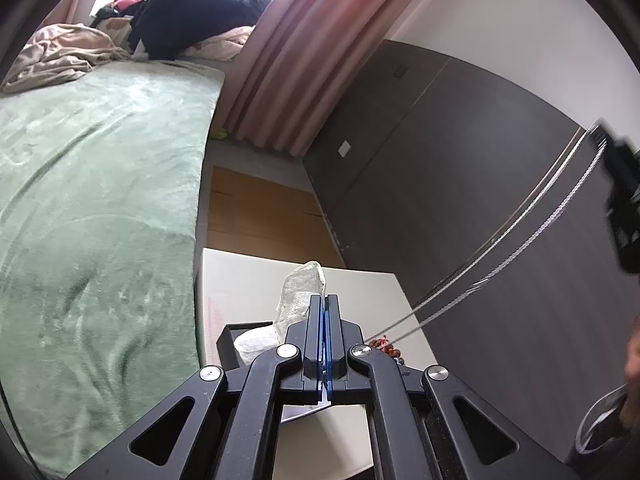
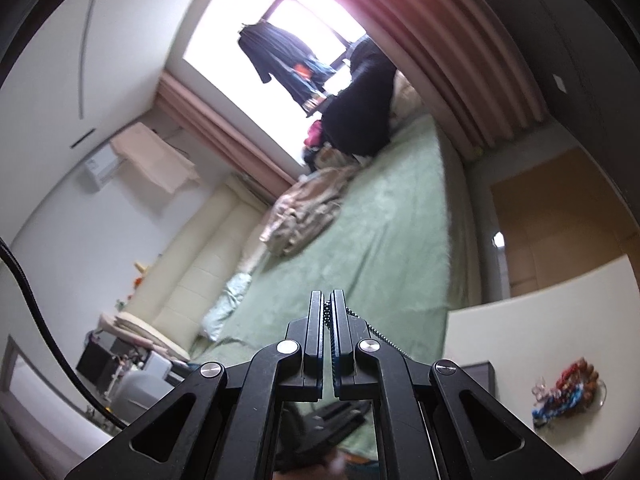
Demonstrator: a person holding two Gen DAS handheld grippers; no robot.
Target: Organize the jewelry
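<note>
**Silver chain necklace stretched between two shut grippers**

Silver chain necklace (image 1: 516,240), thin and beaded, is hanging taut in the air above the white tabletop (image 1: 360,284), running as a doubled strand from the left gripper (image 1: 325,300) up toward the right gripper (image 1: 622,200), which is showing as a dark blur at the right edge of the left wrist view. The left gripper's black fingers are pressing together with a clear plastic bag (image 1: 300,292) sticking up beside their tips; whether the pads are pinching the bag or the chain's end I cannot tell. In the right wrist view the right gripper (image 2: 328,300) is standing nearly closed, its pads clamping the beaded chain, which is trailing off past its right finger.

A small heap of red, blue and brown beaded jewellery (image 2: 568,390) is lying in a shallow clear dish near the right edge of the tabletop. A black open box (image 1: 236,340) is sitting toward the left edge, holding white wrapping. Beyond the tabletop, a green blanket (image 1: 100,200) is covering the bed, and pink curtains (image 1: 304,52) are hanging by the window.
</note>
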